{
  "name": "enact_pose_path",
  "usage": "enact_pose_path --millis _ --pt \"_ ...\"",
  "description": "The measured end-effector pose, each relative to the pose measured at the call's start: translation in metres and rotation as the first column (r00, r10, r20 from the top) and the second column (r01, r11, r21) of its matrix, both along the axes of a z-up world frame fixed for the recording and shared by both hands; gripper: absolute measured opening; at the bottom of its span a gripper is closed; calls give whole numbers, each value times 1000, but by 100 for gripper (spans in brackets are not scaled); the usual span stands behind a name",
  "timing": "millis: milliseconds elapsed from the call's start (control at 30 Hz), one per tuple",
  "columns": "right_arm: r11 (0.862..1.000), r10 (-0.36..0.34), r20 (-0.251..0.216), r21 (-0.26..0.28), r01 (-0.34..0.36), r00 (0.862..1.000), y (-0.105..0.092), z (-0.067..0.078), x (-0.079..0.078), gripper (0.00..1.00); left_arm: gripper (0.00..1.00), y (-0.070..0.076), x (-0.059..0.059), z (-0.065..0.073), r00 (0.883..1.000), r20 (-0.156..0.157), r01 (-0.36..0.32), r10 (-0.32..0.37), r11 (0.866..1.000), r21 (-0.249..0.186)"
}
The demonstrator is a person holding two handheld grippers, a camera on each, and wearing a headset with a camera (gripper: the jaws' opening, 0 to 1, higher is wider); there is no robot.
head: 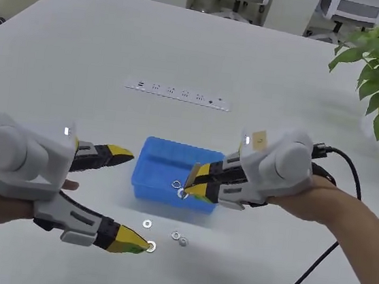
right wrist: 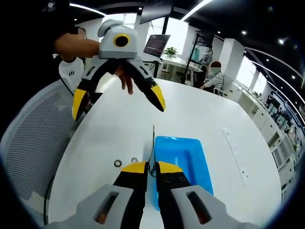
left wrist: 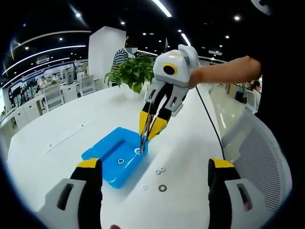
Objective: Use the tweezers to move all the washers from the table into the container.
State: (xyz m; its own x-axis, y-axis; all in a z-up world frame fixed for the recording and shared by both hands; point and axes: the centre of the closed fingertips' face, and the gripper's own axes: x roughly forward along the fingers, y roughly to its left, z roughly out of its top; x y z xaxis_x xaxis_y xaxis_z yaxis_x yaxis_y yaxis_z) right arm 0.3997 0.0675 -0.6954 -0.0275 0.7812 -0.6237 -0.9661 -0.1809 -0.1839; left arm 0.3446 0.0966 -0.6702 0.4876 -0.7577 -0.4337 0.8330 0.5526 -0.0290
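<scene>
Clamping tweezers [left wrist: 143,141] in our right gripper [head: 197,182] at the near rim of the container [head: 145,178], we are risking spilling a washer [head: 182,194] outside; our left gripper [head: 135,201] is gaping, empty.

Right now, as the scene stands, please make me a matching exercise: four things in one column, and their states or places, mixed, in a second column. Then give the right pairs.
1. left gripper
2. right gripper
3. container
4. power strip

A. shut on the tweezers
B. lies on the table, beyond the container
C. jaws wide open
D. blue, with a washer inside

Pairs: 1-C, 2-A, 3-D, 4-B.
</scene>
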Motion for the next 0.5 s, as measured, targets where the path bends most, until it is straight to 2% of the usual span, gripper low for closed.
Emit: enact_pose_path --millis 467,500 --pt "1000 -24 -6 -5 24 1000 0 -10 20 8 99 6 6 -1 1000 -6 -17 17 1000 -6" --pt "1000 -25 -15 10 26 1000 2 -9 21 8 99 6 7 -1 1000 -7 -18 18 1000 -6"
